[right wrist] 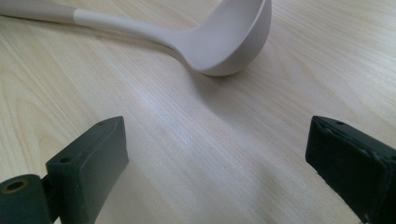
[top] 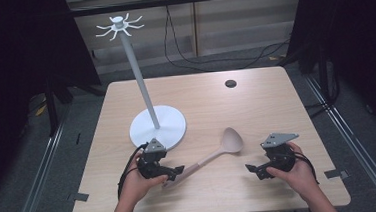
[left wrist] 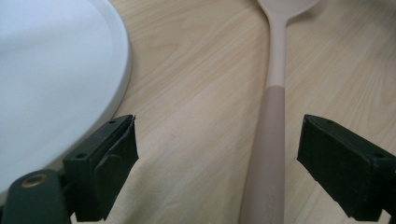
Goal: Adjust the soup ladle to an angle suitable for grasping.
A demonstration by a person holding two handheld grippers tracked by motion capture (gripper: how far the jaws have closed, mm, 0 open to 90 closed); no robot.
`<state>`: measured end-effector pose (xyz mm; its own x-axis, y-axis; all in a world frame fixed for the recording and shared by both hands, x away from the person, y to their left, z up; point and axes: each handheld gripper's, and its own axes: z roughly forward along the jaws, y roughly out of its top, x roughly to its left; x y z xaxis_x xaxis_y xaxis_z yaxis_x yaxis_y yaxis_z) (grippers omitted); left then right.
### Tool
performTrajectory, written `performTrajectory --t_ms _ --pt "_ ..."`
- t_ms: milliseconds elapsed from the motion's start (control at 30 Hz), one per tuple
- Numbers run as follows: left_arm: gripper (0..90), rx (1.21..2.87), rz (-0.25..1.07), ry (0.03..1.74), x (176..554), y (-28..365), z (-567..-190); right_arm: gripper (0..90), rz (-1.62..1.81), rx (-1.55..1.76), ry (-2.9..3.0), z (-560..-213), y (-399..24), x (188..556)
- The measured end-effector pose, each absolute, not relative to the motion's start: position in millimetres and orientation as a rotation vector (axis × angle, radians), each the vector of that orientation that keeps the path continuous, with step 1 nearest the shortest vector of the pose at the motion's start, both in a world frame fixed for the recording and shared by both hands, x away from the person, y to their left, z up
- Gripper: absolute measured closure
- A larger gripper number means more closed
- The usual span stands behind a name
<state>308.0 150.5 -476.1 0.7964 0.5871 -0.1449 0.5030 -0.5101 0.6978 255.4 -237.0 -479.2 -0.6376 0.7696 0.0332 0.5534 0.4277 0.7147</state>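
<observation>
One ladle (top: 218, 151), pale beige with a darker pink-beige grip end, lying flat on the table (top: 256, 106). Bowl (right wrist: 233, 42) points toward the far right; handle (left wrist: 271, 154) runs back toward my left side. It sits in the near middle of the tabletop, just right of the stand's base.

My left gripper (top: 176, 172): jaws wide apart. The handle passes between them, nearer the right jaw in the left gripper view, with a gap on both sides. No pad presses on it. Nothing gripped.

My right gripper (top: 253, 170): jaws also wide apart, bare wood between them. The ladle bowl lies ahead of it, well short of contact. Holds nothing.

Two grippers, one in each of my hands, both low over the near edge of the table.

One white stand (top: 138, 79): round flat base (top: 173, 132), a slim pole leaning slightly, a crown of short hooks (top: 119, 25) on top. The base rim lies just beside my left gripper's left jaw.

One small dark round hole (top: 230, 83) in the tabletop, far side, well apart from everything.
</observation>
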Motion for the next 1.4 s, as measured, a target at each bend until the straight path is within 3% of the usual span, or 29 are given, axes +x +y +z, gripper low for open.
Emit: performTrajectory --t_ms 733,1033,1067,1133,1267,1400 --pt "34.5 2.415 0.109 0.625 300.4 135.0 -478.2 5.4 1.039 1.138 2.384 -479.7 -237.0 257.1" --pt "37.8 2.415 0.107 0.612 299.7 131.7 -478.1 5.6 1.032 1.108 2.392 -473.9 -236.0 255.4" --pt "38.5 2.363 0.107 0.671 296.2 127.6 -481.3 5.6 1.033 1.108 2.391 -473.8 -236.1 255.3" --pt "43.2 2.435 0.105 0.592 298.3 128.9 -479.2 5.6 1.044 1.112 2.389 -474.5 -236.3 255.5" --pt "50.1 2.372 0.103 0.640 295.1 123.9 -482.5 5.6 1.038 1.135 2.392 -475.7 -236.7 255.3" --pt "55.4 2.426 0.103 0.592 297.5 124.7 -482.0 5.6 1.037 1.134 2.395 -476.5 -236.4 255.7"
